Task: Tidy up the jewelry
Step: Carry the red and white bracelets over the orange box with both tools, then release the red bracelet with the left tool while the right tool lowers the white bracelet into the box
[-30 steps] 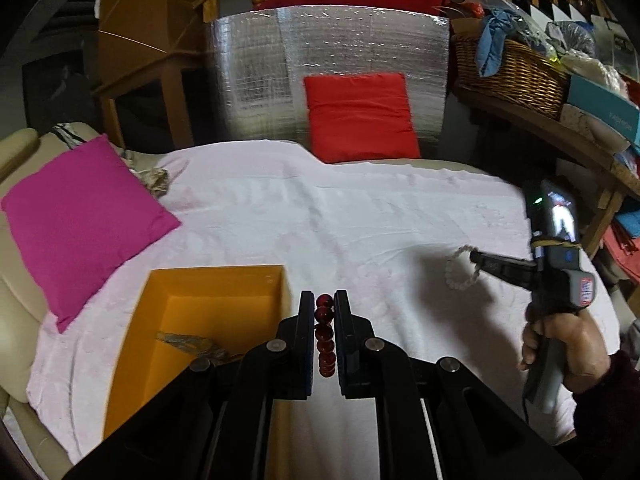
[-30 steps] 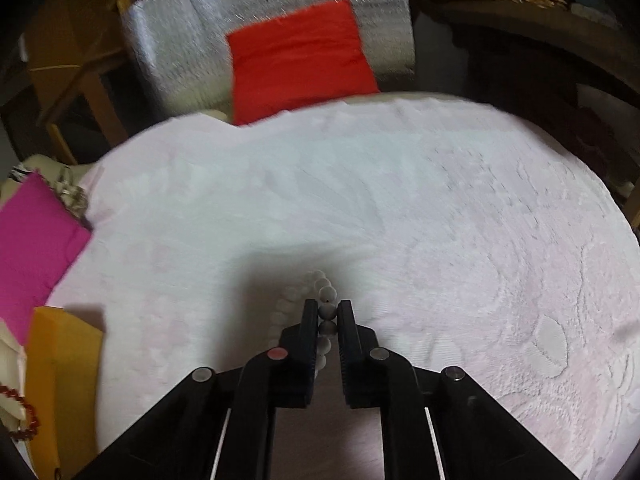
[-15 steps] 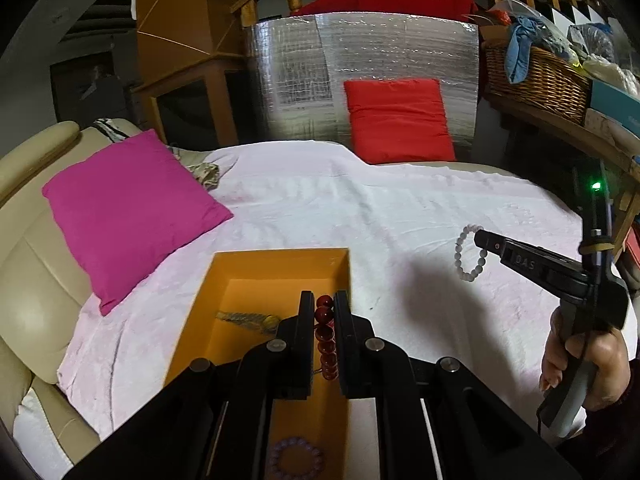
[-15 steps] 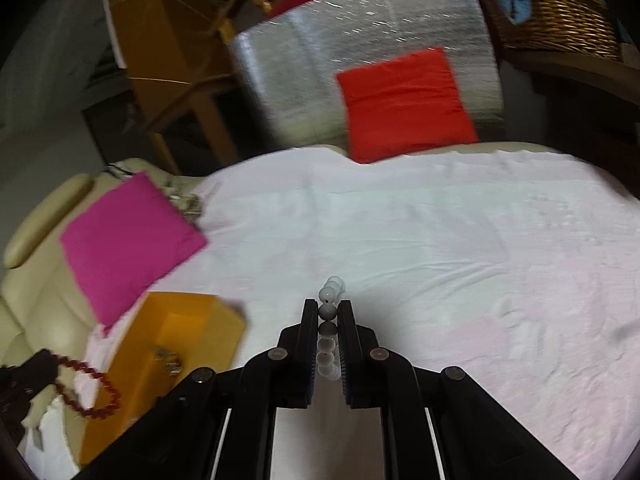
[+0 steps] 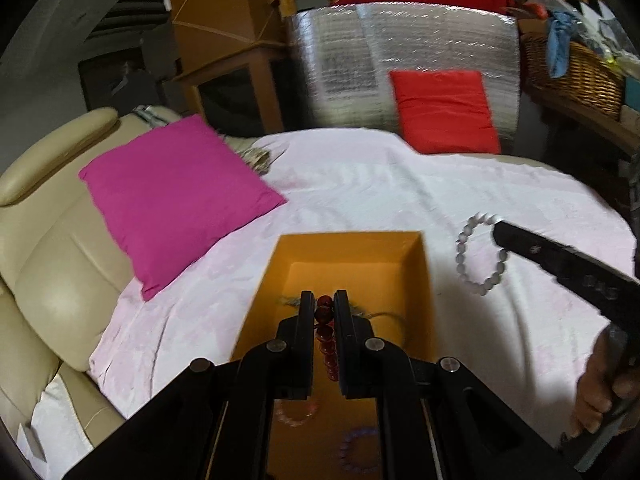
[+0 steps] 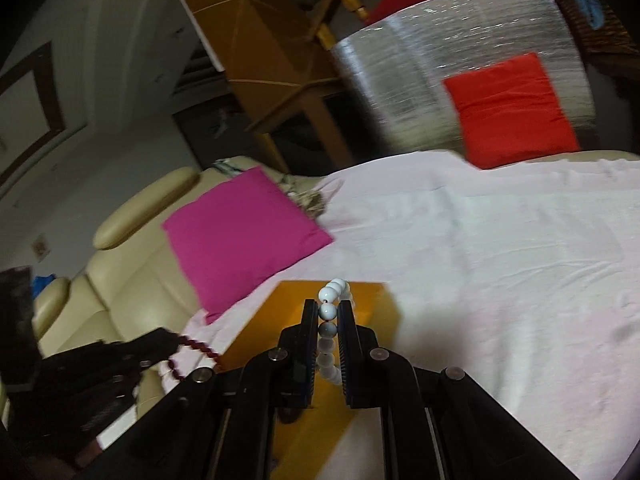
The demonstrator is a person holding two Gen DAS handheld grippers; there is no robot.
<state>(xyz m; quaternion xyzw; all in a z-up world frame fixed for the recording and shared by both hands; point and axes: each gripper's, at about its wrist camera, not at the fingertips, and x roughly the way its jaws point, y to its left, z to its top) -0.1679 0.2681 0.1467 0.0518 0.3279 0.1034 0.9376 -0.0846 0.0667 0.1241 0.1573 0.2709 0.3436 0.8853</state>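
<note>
My left gripper (image 5: 324,300) is shut on a dark red bead bracelet (image 5: 326,334) and holds it above the open orange box (image 5: 426,280) on the pale pink cloth. The box holds a brownish chain, a pink bracelet (image 5: 296,412) and a purple bracelet (image 5: 358,450). My right gripper (image 6: 329,310) is shut on a white bead bracelet (image 6: 330,312), held above the box (image 6: 372,300). In the left wrist view the white bracelet (image 5: 480,254) hangs from the right gripper just right of the box. In the right wrist view the red bracelet (image 6: 198,350) hangs from the left gripper at lower left.
A magenta cushion (image 5: 172,196) lies left of the box on a cream sofa (image 5: 48,240). A red cushion (image 5: 444,110) leans on a silver foil panel (image 5: 400,56) at the back. A wicker basket (image 5: 576,76) stands on a shelf at the right.
Both grippers have moved left toward the box, each carrying its bracelet. The left gripper now hangs over the box's inside; the right gripper has come close to its right side.
</note>
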